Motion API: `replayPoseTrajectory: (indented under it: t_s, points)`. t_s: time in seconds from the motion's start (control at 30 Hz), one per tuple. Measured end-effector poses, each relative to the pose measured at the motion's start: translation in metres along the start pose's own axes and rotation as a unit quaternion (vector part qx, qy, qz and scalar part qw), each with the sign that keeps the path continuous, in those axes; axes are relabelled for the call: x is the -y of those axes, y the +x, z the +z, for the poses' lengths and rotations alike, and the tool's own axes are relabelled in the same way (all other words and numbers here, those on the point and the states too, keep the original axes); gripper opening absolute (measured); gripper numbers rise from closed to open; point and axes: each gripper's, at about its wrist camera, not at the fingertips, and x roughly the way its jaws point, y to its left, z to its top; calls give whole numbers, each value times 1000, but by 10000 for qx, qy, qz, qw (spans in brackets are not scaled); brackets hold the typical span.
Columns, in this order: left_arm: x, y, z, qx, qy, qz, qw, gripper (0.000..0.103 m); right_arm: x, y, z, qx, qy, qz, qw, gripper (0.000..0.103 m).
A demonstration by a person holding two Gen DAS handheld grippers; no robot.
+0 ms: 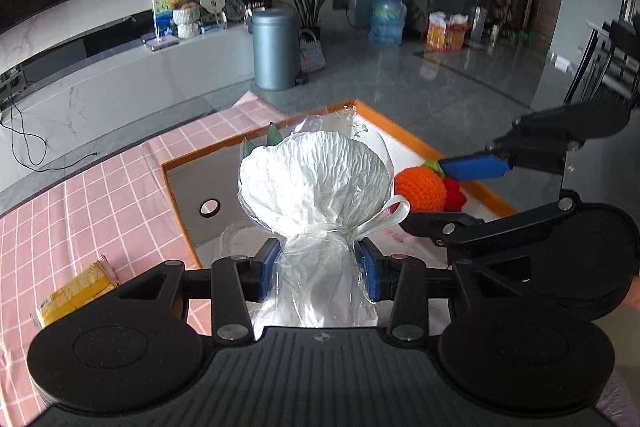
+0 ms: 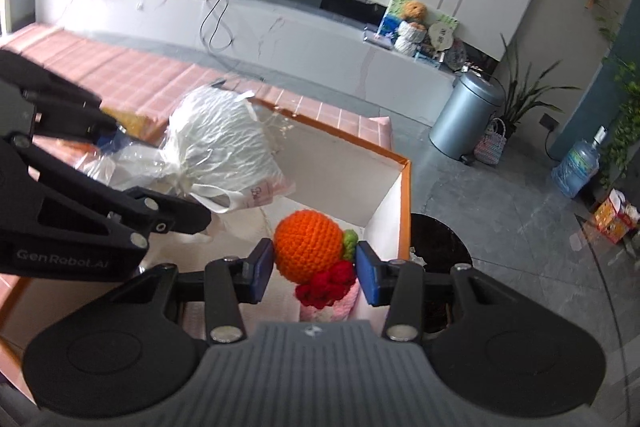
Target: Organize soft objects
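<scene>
My left gripper (image 1: 319,267) is shut on the clear wrapped stem of a white paper bouquet (image 1: 316,183), tied with a white ribbon, and holds it over an orange-rimmed white box (image 1: 404,135). My right gripper (image 2: 316,273) is shut on a crocheted toy (image 2: 310,247): an orange ball with a green tip, red knobs and a pink base, held over the near right corner of the box (image 2: 404,187). In the right wrist view the bouquet (image 2: 218,143) hangs to the left, beside the left gripper's black frame. The left wrist view shows the crocheted toy (image 1: 422,189) between the right gripper's blue pads.
The box sits on a pink checked tablecloth (image 1: 92,187). A yellow packet (image 1: 74,293) lies on the cloth left of the box. Beyond the table are a grey bin (image 1: 275,47), a white TV bench (image 1: 120,75) and grey floor. A dark round stool (image 2: 440,243) stands right of the box.
</scene>
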Motion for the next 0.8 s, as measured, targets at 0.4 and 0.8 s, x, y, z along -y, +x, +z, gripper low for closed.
replayPoseTrajectory:
  t_s: [0.4, 0.8]
  points:
    - [-6, 32, 9, -508, 196, -24, 9985, 48, 1, 53, 6, -717, -398, 259, 9963, 44]
    - [-2, 37, 6, -608, 356, 39, 9975, 61, -6, 67, 2, -1043, -499, 396, 9925, 46]
